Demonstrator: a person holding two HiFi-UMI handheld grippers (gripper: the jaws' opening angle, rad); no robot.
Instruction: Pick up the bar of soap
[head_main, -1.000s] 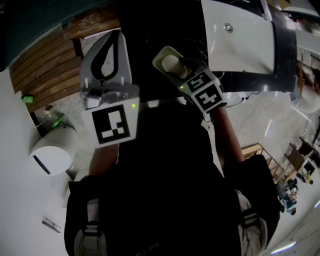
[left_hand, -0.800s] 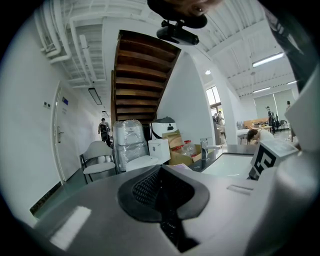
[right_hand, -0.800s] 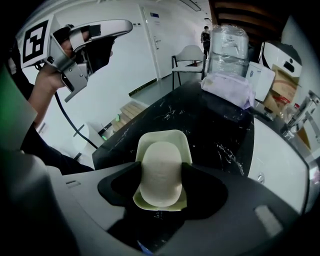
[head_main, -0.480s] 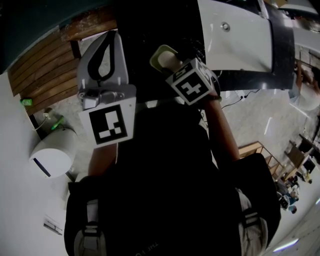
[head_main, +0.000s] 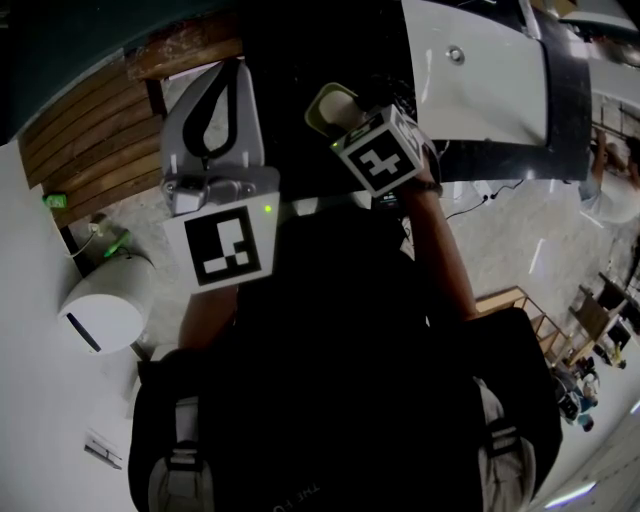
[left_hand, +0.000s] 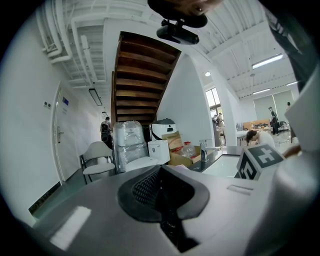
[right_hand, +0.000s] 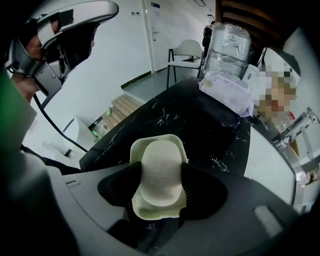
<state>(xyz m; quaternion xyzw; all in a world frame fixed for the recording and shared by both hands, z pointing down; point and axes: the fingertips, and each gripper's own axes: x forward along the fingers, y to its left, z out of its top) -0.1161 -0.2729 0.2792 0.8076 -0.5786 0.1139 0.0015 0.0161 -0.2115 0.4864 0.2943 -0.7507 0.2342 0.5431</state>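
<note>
Clamping the pale oval bar of soap (right_hand: 159, 167) across its width, right gripper (right_hand: 160, 177) is nearer; left gripper (left_hand: 161, 175) hangs closed, empty.

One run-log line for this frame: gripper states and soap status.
right gripper: shut on bar of soap | bar of soap: in soap dish | left gripper: shut, empty

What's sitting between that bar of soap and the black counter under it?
A pale soap dish: in the right gripper view the bar of soap lies in it, the black counter below, and the right tongs grip the soap's sides.
</note>
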